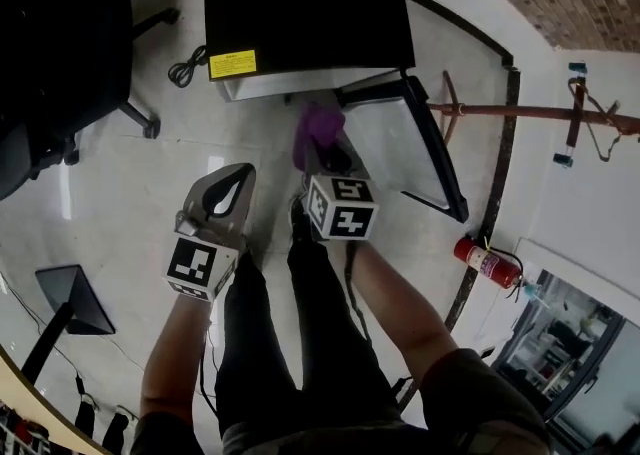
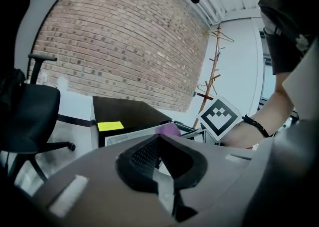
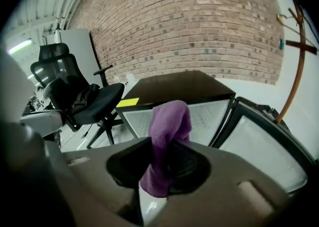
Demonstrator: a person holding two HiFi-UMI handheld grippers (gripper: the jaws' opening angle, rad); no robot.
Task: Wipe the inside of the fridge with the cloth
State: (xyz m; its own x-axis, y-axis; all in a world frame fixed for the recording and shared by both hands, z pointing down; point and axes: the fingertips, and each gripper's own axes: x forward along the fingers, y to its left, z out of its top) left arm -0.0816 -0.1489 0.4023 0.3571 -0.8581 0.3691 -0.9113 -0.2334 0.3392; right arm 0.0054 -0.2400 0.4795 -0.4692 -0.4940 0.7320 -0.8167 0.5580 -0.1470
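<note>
Purple microfibre cloth (image 3: 167, 131) hangs bunched in the right gripper (image 3: 165, 147). The jaws are clenched on its middle, so one fold stands above the pads and a tail droops below. In the head view the cloth is in the air just in front of the small black fridge (image 1: 300, 3), at the opening where the black-framed fridge door (image 1: 412, 148) stands swung out to the person's right. It touches no inner surface that I can see. The right gripper view looks past the cloth toward the pale fridge interior (image 3: 212, 111).

The left gripper (image 2: 159, 138) is held beside the right one, a little further back from the fridge. Its jaws are pressed together on nothing — no cloth and no handle lies between them.

I judge this to be the approach: the door is open and the cloth is in hand, but no wiping has begun. The next move calls for carrying the right gripper forward and down through the opening, since the fridge sits low on the white tiled floor (image 1: 130, 193). The loose fold should then be laid flat against a wall or shelf and swept across it. The grip must be firm enough that friction does not drag the cloth out.

Further out, a black office chair (image 1: 60, 43) stands to the left. A red fire extinguisher (image 1: 486, 261) and a wooden coat stand (image 1: 540, 111) are to the right, and a brick wall (image 3: 199, 31) rises behind the fridge.
</note>
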